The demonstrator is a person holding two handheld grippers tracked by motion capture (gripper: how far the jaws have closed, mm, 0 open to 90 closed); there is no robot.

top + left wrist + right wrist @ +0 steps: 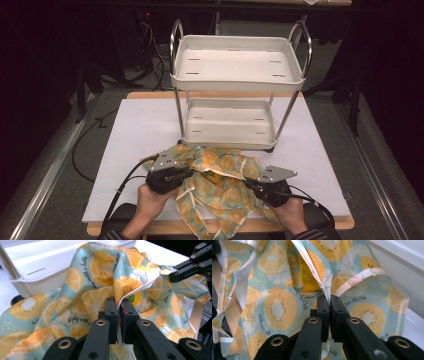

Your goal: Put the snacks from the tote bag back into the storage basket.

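Note:
A teal cloth (220,180) printed with orange and lemon slices lies bunched at the front of the table, one end hanging over the front edge. My left gripper (192,171) is at the cloth's left side. In the left gripper view that gripper (119,305) is shut on a fold with a white hem. My right gripper (248,181) is at the cloth's right side. Seen from its own camera, the right gripper (329,300) pinches the cloth's (279,307) white-trimmed edge, below a yellow label (308,277). The cloth (100,272) is stretched between both grippers.
A white two-tier cart (237,75) with chrome handles stands just behind the cloth, its lower tray (227,141) close to the fabric. A white board (135,135) covers the wooden table. Cables (80,150) run along the floor at the left.

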